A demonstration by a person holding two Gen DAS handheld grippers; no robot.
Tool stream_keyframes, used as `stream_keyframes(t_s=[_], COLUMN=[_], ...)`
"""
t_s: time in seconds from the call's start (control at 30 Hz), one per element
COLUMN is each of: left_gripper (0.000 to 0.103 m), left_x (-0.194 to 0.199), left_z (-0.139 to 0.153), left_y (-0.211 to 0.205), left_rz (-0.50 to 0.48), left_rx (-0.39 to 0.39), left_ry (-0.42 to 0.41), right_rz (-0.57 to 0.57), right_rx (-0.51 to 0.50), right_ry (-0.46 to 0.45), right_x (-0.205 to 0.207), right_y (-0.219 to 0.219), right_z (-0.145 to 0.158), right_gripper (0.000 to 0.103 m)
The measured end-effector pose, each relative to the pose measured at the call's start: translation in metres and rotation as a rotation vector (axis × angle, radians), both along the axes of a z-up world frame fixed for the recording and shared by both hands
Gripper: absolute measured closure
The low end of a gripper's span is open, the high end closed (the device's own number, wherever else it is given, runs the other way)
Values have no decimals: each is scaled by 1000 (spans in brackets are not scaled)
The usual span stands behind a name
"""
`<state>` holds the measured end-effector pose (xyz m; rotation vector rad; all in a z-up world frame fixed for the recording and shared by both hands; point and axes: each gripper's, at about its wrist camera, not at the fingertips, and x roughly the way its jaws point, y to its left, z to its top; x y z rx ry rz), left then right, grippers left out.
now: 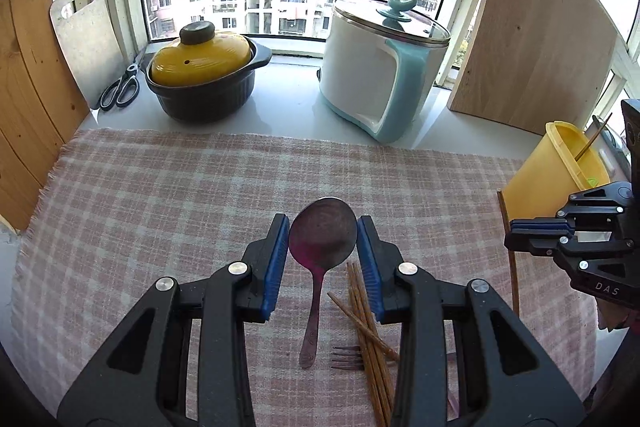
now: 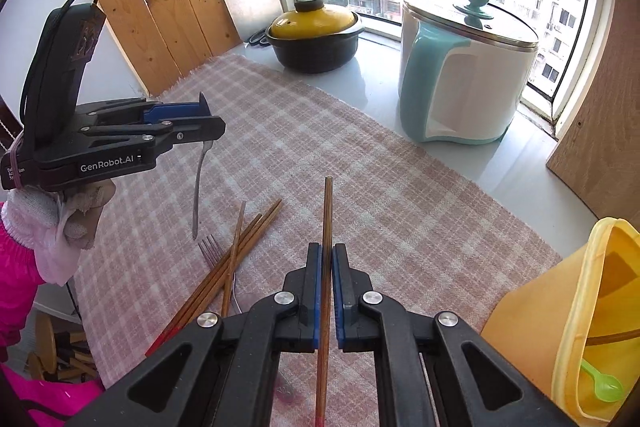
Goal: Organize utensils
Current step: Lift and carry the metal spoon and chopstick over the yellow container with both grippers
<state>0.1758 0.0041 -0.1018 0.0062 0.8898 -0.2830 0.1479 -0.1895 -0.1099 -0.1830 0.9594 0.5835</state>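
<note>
The spoon (image 1: 322, 247) is held by its bowl between the blue pads of the left gripper (image 1: 323, 239), whose jaws stand partly apart across the bowl's width; in the right wrist view it hangs handle-down (image 2: 199, 187) clear of the checked cloth (image 2: 360, 187). It is judged to be thin, stiff metal, light but smooth, so a hold on the rounded bowl may let it swing or slip; the neck below the bowl would probably be steadier. A single chopstick (image 2: 326, 227) is pinched in the right gripper (image 2: 327, 259), whose jaws are closed tight on it near the middle, both ends projecting. It looks like a light, rigid wooden rod, likely to pivot if knocked. More chopsticks (image 2: 240, 247) and a fork (image 2: 212, 251) lie on the cloth. Both grippers are angled steeply down, above the cloth, the yellow holder (image 2: 576, 307) standing just right of the right gripper.
</note>
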Motion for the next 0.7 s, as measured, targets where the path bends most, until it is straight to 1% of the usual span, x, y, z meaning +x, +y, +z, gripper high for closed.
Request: stream_keyframes(t_s=[0.2, 0.33, 0.5, 0.7], left_gripper=[69, 69, 69, 69], left_x=[-9, -14, -19, -21], left_z=[12, 22, 37, 49], left_y=[-8, -12, -17, -27], left_rz=[-20, -28, -48, -72], left_rx=[-7, -17, -24, -38], left_ry=[-25, -47, -80, -107], right_rz=[-3, -14, -22, -37], right_rx=[16, 45, 47, 57], right_ry=[-48, -82, -147, -193], right_x=[-11, -15, -22, -23], right_y=[-2, -6, -8, -13], right_z=[17, 30, 48, 63], right_gripper=[101, 101, 101, 101])
